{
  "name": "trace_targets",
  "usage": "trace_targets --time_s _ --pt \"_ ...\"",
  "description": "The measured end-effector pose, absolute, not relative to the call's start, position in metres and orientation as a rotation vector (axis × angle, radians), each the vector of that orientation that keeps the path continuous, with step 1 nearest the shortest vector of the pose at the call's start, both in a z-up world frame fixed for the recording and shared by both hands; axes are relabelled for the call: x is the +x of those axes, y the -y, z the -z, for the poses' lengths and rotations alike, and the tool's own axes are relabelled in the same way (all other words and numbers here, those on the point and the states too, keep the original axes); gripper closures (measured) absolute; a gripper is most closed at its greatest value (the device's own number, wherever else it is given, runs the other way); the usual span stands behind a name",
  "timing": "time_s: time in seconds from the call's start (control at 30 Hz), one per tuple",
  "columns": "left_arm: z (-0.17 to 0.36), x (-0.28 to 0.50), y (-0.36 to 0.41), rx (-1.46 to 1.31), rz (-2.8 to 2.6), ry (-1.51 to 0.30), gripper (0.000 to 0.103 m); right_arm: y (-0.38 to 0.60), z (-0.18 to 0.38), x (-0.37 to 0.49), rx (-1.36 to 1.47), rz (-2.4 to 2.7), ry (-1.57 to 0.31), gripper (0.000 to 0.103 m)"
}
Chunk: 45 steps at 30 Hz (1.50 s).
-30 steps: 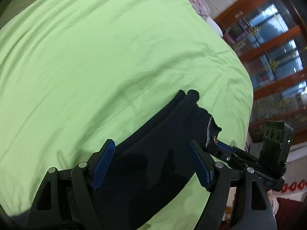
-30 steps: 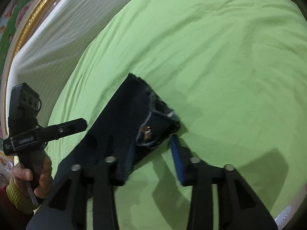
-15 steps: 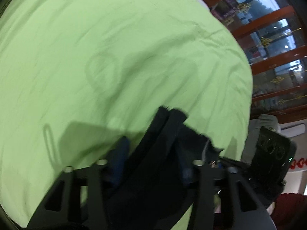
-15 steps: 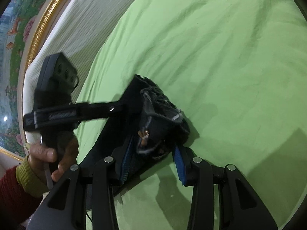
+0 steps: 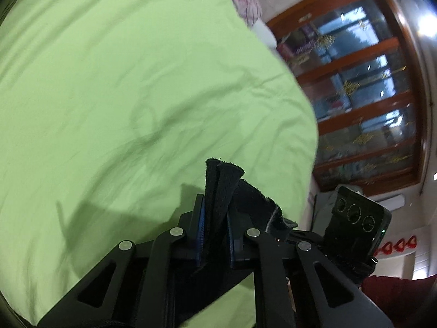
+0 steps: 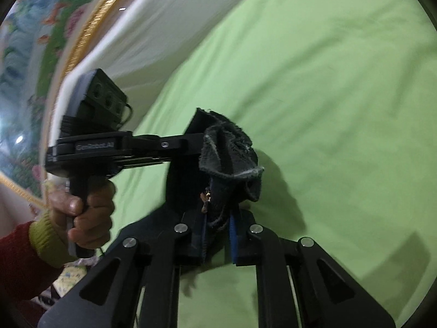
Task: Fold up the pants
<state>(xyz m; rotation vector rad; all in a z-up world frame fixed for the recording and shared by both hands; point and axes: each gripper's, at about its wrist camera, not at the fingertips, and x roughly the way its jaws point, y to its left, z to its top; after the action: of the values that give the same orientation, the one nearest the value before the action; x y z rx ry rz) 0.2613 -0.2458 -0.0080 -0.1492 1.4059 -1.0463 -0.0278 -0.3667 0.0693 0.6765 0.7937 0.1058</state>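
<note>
The dark pants (image 5: 222, 188) are bunched at their waist end and lifted off the green bedsheet (image 5: 114, 76). My left gripper (image 5: 215, 229) is shut on one part of the waistband. My right gripper (image 6: 218, 232) is shut on the other part of the waistband (image 6: 226, 158), where a zipper pull shows. The left gripper body (image 6: 109, 147) appears in the right wrist view, held by a hand in a red sleeve. The right gripper body (image 5: 352, 218) appears in the left wrist view. The rest of the pants hangs below, hidden.
A white striped headboard cushion (image 6: 153, 32) with a gold frame edge borders the bed. A wooden glass cabinet (image 5: 368, 87) stands beyond the bed's edge. A pinkish cloth (image 5: 245, 0) lies at the far side of the bed.
Both grippers were open over the flat pants one second ago. They have closed on the waist end and raised it off the sheet, and they have come closer together.
</note>
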Motion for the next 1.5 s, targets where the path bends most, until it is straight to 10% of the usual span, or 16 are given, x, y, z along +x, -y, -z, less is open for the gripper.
trace_targets --time_s 0.4,1.17,1.5 --pt "-0.036 0.234 0.149 -0.341 0.96 -1.283 0.091 0.288 -0.101 -0.007 0.535 -0.4 -0.82 0.089" --pt "0.04 0.173 -0.01 -0.61 0.614 -1.284 0.092 0.151 -0.029 0.048 0.263 -0.595 -1.109 0.089" --pt "0.065 0.149 -0.046 -0.753 0.432 -1.29 0.07 0.133 -0.015 0.06 0.247 -0.618 -1.194 0.072"
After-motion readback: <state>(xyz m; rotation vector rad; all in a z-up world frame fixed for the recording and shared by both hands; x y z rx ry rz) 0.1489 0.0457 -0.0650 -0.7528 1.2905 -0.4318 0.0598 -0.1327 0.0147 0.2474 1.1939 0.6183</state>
